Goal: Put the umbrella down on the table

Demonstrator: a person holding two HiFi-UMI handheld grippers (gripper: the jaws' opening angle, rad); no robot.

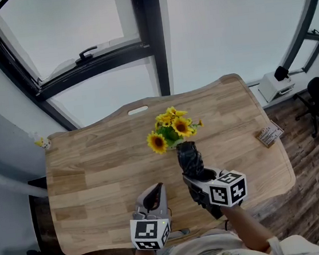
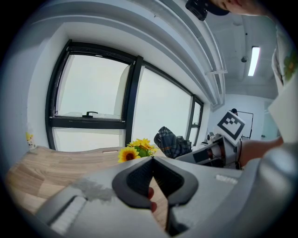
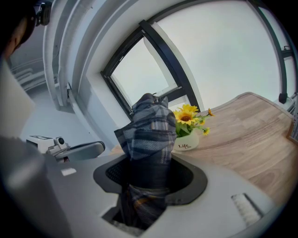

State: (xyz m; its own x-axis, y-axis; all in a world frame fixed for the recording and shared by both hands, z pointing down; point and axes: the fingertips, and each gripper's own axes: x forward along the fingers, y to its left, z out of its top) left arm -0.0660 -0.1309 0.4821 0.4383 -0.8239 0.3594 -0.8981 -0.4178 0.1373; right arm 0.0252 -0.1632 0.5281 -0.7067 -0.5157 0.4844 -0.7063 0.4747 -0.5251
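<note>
A folded dark plaid umbrella (image 1: 190, 159) is clamped between the pads of my right gripper (image 1: 199, 178) and held above the near middle of the wooden table (image 1: 96, 172). In the right gripper view the umbrella (image 3: 149, 130) sticks up out of my right gripper (image 3: 149, 173), its fabric filling the gap. My left gripper (image 1: 154, 198) hovers to the left of it, above the table's near edge. In the left gripper view my left gripper (image 2: 152, 159) is shut, tips touching, with nothing in it. That view also shows the umbrella (image 2: 172, 142) to the right.
A pot of sunflowers (image 1: 171, 129) stands mid-table just beyond the umbrella; it is white with print (image 3: 186, 142). A small card packet (image 1: 270, 134) lies at the table's right edge, a tiny yellow object (image 1: 43, 143) at the far left corner. Windows rise behind the table.
</note>
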